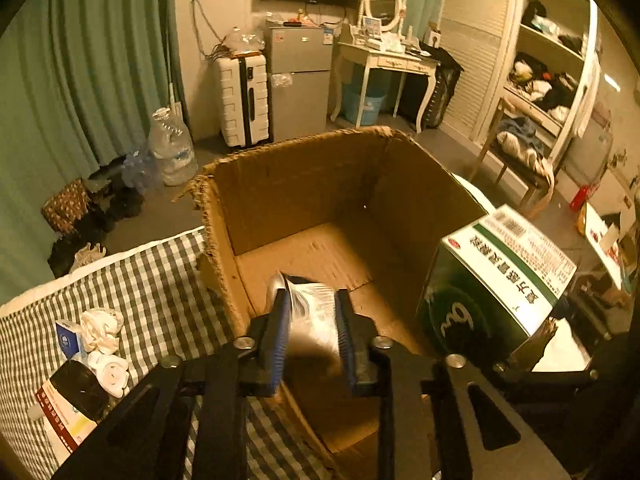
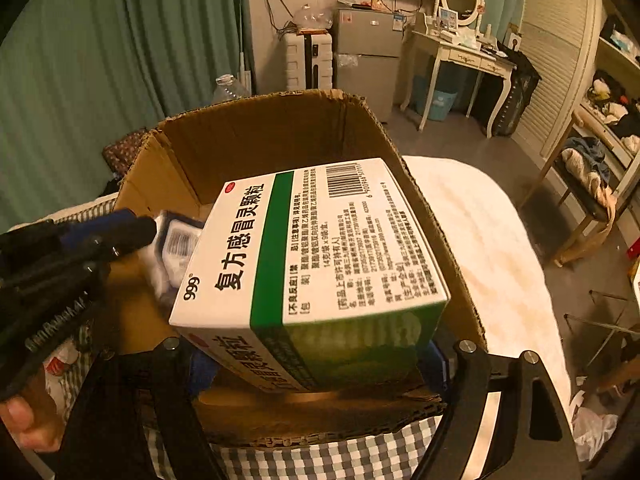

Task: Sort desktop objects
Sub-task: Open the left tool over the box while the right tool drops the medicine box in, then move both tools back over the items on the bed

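Both pairs of fingers reach into the open cardboard box (image 1: 304, 184) from above. Blue-padded fingers (image 1: 280, 320) of the left gripper (image 1: 312, 320) stand a little apart with a small white packet (image 1: 316, 312) between them, over the box floor; from the left wrist view the packet fills most of the gap, but whether the pads press it cannot be told, so the grip is uncertain. From the right wrist view that same gripper enters at the left edge, the packet (image 2: 176, 240) showing just beyond its tips and just beside the medicine carton (image 2: 312, 248). Spread wide, the right gripper (image 2: 316, 360) clamps the white and green medicine carton across its width, tilted and over the right half of the box, its barcode end pointing away from the camera. A thumb (image 2: 24, 424) shows at the lower left of that view. Left of the box, on the checked cloth (image 1: 160, 304), lie crumpled tissue (image 1: 100, 328), a small blue box (image 1: 68, 340) and a dark bottle (image 1: 76, 396) on its side. Beyond the cloth are curtains (image 1: 80, 80), a suitcase (image 1: 244, 100) and a small fridge (image 1: 300, 80).
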The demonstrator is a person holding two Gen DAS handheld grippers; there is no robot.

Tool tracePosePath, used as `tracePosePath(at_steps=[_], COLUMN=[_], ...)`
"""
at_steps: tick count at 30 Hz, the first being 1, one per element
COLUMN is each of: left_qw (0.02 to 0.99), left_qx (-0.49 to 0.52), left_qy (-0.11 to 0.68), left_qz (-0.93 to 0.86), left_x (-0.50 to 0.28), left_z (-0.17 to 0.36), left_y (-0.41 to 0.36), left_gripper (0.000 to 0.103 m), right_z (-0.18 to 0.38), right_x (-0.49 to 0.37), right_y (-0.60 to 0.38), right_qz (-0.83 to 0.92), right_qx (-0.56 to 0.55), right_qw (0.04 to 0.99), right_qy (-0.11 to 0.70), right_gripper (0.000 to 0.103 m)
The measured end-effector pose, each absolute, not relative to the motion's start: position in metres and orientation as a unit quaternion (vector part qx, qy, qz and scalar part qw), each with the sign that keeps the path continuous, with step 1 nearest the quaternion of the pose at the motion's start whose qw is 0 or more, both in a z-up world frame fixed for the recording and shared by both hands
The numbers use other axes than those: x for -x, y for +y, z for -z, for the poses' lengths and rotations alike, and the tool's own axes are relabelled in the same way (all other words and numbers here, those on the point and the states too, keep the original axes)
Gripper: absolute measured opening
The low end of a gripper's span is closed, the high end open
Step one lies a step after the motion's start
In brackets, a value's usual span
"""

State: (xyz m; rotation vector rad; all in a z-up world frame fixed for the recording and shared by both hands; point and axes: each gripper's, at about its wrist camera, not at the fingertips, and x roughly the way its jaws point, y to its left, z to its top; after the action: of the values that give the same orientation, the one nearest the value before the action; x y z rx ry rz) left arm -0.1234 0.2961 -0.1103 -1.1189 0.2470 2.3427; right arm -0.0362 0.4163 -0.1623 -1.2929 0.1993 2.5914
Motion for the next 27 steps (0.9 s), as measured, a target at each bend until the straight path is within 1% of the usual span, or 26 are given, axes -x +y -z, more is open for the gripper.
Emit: tracePosePath(at_steps=[1,3,4,5,7,8,12,14,17,22,24,26,27], left_qw=[0.259,0.255,0.253,0.252,0.247,0.235,0.235,0.233,0.232,0.222,0.217,0.205,0.199], left_qx=[0.412,0.409,0.409,0.407,0.392,0.383,0.376,0.361,0.341,0.320,0.309,0.300,0.295], left_qy=[0.089,0.076,0.071,0.066,0.068,0.073,0.063,0.065,0.050,0.043,0.040,0.037,0.033], left_qz=[-0.869,-0.873,-0.874,-0.875,-0.883,-0.890,-0.894,-0.901,-0.910,-0.920,-0.925,-0.931,-0.934], left_x=[0.125,0.130,0.132,0.132,0.134,0.134,0.136,0.135,0.134,0.138,0.138,0.138,0.137], left_z=[0.108,0.101,0.099,0.096,0.090,0.086,0.076,0.067,0.049,0.027,0.019,0.012,0.009], left_y=[0.293,0.285,0.282,0.279,0.273,0.269,0.254,0.245,0.228,0.214,0.202,0.188,0.181], left_gripper=[0.033,0.036,0.039,0.047,0.057,0.059,0.060,0.069,0.078,0.081,0.088,0.103,0.103], right_z=[0.162,0.160,0.158,0.154,0.149,0.147,0.137,0.130,0.114,0.094,0.083,0.073,0.066], right_x=[0.036,0.035,0.035,0.036,0.037,0.036,0.039,0.038,0.037,0.040,0.044,0.045,0.044], right_y=[0.417,0.418,0.418,0.418,0.417,0.418,0.416,0.414,0.405,0.387,0.378,0.368,0.362], right_qz=[-0.887,-0.890,-0.891,-0.894,-0.899,-0.902,-0.911,-0.914,-0.923,-0.935,-0.942,-0.949,-0.955], right_qx=[0.441,0.435,0.432,0.427,0.414,0.407,0.385,0.369,0.347,0.312,0.296,0.272,0.255], right_qw=[0.119,0.118,0.117,0.118,0.120,0.121,0.125,0.142,0.135,0.129,0.124,0.127,0.120], right_qy=[0.071,0.074,0.073,0.072,0.072,0.074,0.082,0.092,0.102,0.104,0.102,0.093,0.091], right_gripper=[0.081,0.082,0.082,0.082,0.085,0.086,0.086,0.086,0.086,0.087,0.088,0.094,0.095])
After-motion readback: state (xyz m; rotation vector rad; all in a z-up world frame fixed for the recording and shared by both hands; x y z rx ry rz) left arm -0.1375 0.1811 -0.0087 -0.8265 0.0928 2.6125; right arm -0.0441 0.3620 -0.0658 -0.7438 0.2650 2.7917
